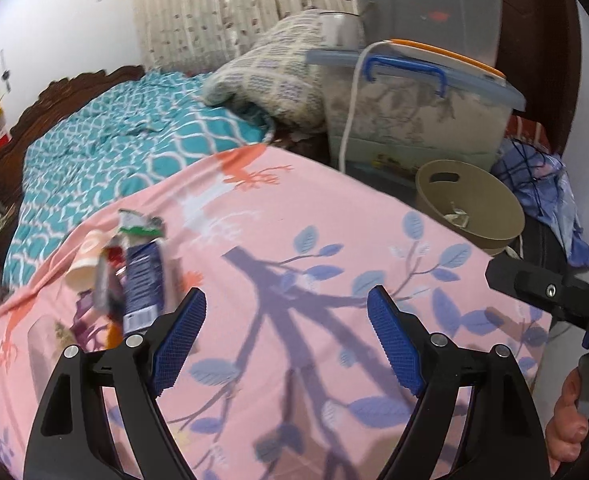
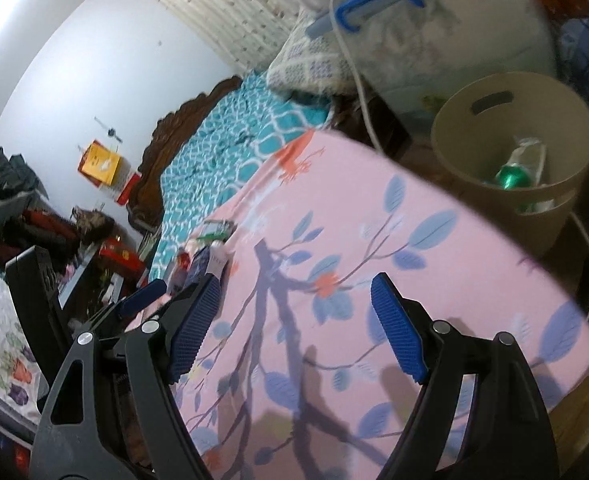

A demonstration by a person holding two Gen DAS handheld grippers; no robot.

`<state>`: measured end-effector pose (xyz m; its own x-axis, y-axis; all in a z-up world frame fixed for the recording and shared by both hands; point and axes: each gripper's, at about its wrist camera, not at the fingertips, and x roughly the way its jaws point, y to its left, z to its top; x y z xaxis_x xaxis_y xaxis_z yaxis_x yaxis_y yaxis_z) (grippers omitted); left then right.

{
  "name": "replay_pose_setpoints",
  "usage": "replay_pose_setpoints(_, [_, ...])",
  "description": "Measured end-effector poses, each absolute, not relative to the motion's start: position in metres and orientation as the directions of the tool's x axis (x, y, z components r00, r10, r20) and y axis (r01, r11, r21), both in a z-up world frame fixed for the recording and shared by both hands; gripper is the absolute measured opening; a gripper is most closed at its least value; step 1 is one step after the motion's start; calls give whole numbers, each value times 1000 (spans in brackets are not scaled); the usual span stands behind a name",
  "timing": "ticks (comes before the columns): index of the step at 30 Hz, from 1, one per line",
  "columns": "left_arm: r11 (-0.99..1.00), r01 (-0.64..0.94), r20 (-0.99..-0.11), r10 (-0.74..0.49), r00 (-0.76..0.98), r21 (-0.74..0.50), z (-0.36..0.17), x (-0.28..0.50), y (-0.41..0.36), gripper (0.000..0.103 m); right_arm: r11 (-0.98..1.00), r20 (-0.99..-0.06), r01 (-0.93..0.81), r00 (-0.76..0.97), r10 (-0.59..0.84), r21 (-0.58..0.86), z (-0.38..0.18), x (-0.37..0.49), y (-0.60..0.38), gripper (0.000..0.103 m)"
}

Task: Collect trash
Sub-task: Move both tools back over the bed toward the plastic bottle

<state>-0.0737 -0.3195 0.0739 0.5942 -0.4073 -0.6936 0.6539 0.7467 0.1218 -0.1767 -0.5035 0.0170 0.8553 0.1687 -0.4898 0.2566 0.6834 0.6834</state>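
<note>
Pink floral bedsheet (image 1: 294, 240) under both tools. My left gripper (image 1: 286, 336) jaws spread wide, nothing between them; right gripper (image 2: 294, 328) likewise empty. Trash pile (image 1: 130, 264) — paper cup, blue wrapper, green packet — sits on the sheet just left of my left fingers. Tan bin (image 2: 566, 120) off the bed edge, a crushed bottle inside.
</note>
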Motion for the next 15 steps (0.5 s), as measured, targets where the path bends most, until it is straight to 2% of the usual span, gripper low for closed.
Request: replay_pose_setpoints(15, [879, 469, -681, -292, 672, 86, 72, -51, -196, 79, 767, -591, 167, 743, 315, 619, 4, -126, -402, 79])
